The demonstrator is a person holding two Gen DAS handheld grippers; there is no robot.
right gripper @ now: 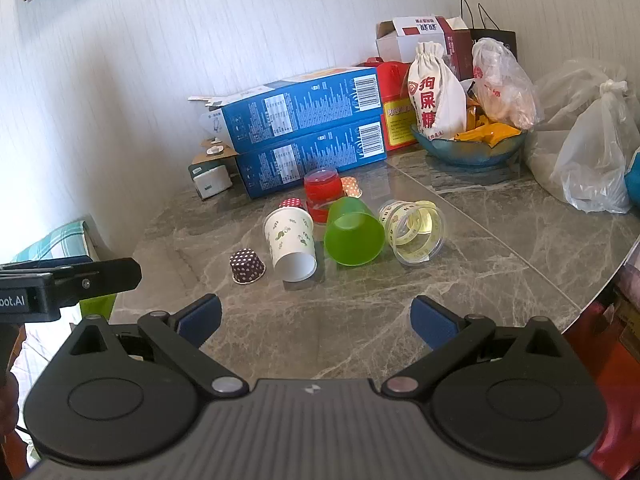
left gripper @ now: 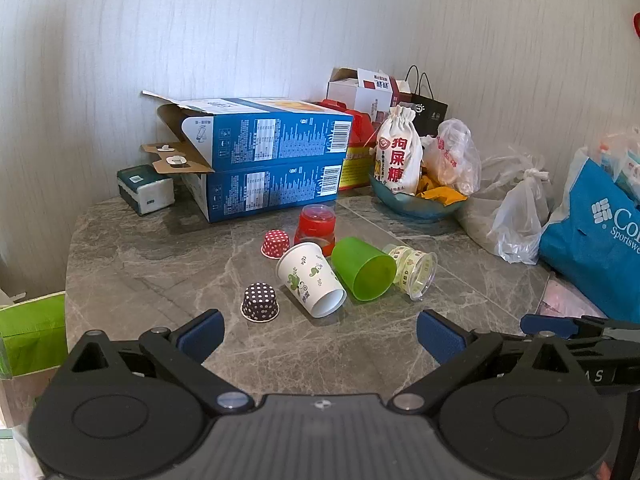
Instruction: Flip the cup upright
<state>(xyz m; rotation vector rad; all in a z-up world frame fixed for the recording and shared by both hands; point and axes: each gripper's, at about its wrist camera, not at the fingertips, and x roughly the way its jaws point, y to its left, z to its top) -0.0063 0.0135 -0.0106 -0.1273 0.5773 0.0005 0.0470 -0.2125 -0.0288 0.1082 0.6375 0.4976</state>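
Note:
Three cups lie on their sides on the grey marble table (left gripper: pixel 168 276): a white paper cup with green prints (left gripper: pixel 310 279) (right gripper: pixel 291 242), a green plastic cup (left gripper: pixel 363 269) (right gripper: pixel 353 232) and a clear plastic cup (left gripper: pixel 414 270) (right gripper: pixel 414 231). Their mouths face me. A red cup (left gripper: pixel 316 225) (right gripper: pixel 322 194) stands upside down behind them. My left gripper (left gripper: pixel 320 334) is open and empty, short of the white cup. My right gripper (right gripper: pixel 316 320) is open and empty, short of the cups. The left gripper's side shows in the right wrist view (right gripper: pixel 72 280).
Small dotted cupcake liners sit upside down: dark (left gripper: pixel 260 302) (right gripper: pixel 247 266), red (left gripper: pixel 275 243). Two stacked blue boxes (left gripper: pixel 264 160) (right gripper: pixel 308 128), a tissue pack (left gripper: pixel 146 189), a blue bowl of snacks (left gripper: pixel 416 200) (right gripper: pixel 472 148), plastic bags (left gripper: pixel 516 216) and a blue bag (left gripper: pixel 592 240) line the back and right.

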